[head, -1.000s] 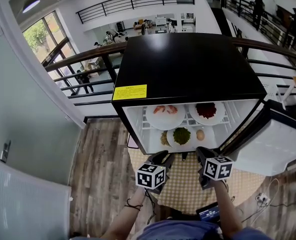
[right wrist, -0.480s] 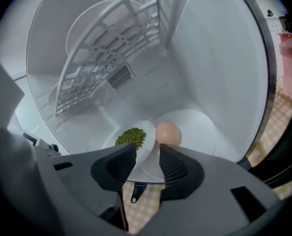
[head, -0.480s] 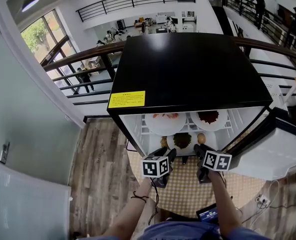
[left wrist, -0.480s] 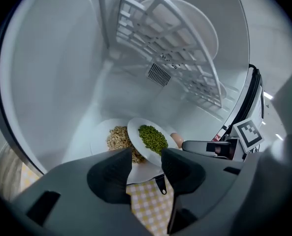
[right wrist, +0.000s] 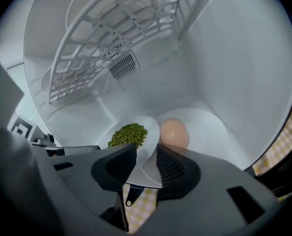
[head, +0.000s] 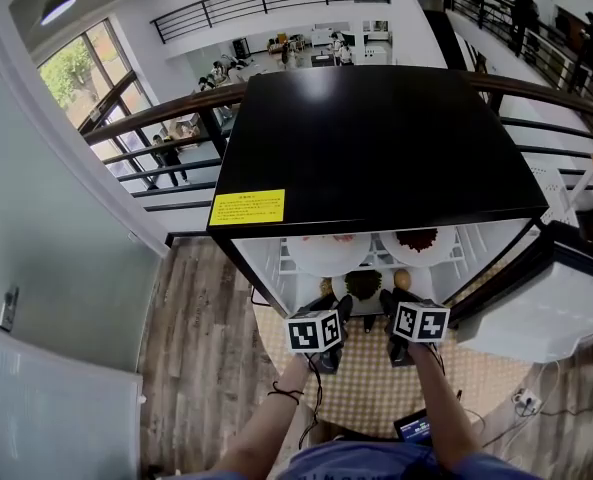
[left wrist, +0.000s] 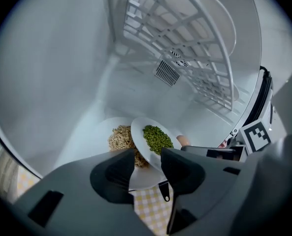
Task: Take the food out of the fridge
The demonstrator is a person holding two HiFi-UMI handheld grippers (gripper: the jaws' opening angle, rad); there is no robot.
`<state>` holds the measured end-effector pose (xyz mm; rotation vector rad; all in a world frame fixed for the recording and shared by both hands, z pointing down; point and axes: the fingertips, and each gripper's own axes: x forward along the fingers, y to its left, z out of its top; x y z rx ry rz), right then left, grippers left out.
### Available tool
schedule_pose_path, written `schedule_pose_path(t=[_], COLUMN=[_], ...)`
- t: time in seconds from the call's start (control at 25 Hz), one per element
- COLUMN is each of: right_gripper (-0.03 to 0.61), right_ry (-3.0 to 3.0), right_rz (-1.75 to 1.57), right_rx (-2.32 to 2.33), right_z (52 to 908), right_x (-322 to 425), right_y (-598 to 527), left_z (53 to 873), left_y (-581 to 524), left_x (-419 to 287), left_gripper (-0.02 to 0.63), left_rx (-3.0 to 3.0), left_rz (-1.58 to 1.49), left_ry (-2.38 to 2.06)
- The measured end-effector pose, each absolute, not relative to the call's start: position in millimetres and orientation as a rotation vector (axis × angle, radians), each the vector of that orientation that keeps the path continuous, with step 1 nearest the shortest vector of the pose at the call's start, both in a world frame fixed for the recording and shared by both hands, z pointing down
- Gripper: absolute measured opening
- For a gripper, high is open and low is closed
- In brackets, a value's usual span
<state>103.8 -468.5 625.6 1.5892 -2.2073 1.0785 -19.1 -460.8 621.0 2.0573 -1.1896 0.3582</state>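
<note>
The open fridge (head: 376,138) holds a white plate of green peas (head: 362,285) on its floor. That peas plate (left wrist: 157,137) leans over a plate of pale grains (left wrist: 119,137). Beside it a brownish egg (right wrist: 174,132) lies on another white plate. My left gripper (left wrist: 148,157) is open, with the peas plate's near rim between its jaws. My right gripper (right wrist: 146,154) is open too, and the same plate's rim (right wrist: 141,168) runs between its jaws. In the head view both grippers (head: 334,308) (head: 388,303) reach under the fridge's black top.
Two more plates, one with red food (head: 416,240), sit on the wire shelf (left wrist: 185,48) above. The fridge door (head: 536,303) stands open at the right. A yellow checked cloth (head: 366,378) lies under the fridge front. A railing runs behind.
Both grippers have moved forward and down into the fridge's lower compartment and come closer together around the peas plate. The fridge's top now hides more of the shelves.
</note>
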Motion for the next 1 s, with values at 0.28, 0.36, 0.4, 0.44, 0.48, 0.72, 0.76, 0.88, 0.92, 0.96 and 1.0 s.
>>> schedule_pose_path(t=[0.28,0.36,0.4,0.44,0.48,0.72,0.76,0.88,0.92,0.96,1.0], right_gripper=[0.098,0.089,0.086,0.083,0.082,0.071,0.069,0.069,0.069,0.069,0.069], right_ry=[-2.186,-2.194,-2.196,-2.196,-2.195,-2.197,-2.198,-2.203,-2.203,-2.203,-2.202], right_rz=[1.135,1.199,1.219,1.232,1.240,1.332,1.339,1.343,1.341,1.337,1.331], right_rx=[1.645,1.658,1.665,1.671,1.677,1.719,1.724,1.739,1.743,1.747,1.753], right_z=[627.2,627.7,627.7,627.8,627.9,626.7,626.0,623.2,622.5,621.8,621.0], right_x=[109.2,110.1,110.5,110.8,111.3,115.1,115.7,116.6,116.7,117.0,117.8], right_y=[-461.4,-456.3,-453.6,-450.7,-447.7,-432.1,-429.9,-424.6,-423.2,-422.0,-421.1], left_z=[622.1,622.1,621.9,621.6,621.4,620.3,619.1,616.4,616.4,616.9,617.6], left_y=[-456.4,-452.7,-450.4,-447.7,-444.9,-429.0,-426.9,-422.6,-421.1,-419.4,-417.5], left_x=[-15.4,-17.1,-17.8,-18.2,-18.4,-19.4,-19.2,-18.3,-17.5,-16.0,-13.9], left_gripper=[0.132,0.117,0.109,0.103,0.097,0.063,0.058,0.055,0.055,0.055,0.055], left_rx=[2.038,2.013,1.997,1.980,1.962,1.803,1.784,1.755,1.751,1.745,1.739], left_rz=[0.368,0.302,0.265,0.226,0.186,-0.081,-0.118,-0.178,-0.183,-0.185,-0.187], left_ry=[-1.184,-1.157,-1.145,-1.136,-1.128,-1.048,-1.032,-1.002,-0.994,-0.981,-0.967])
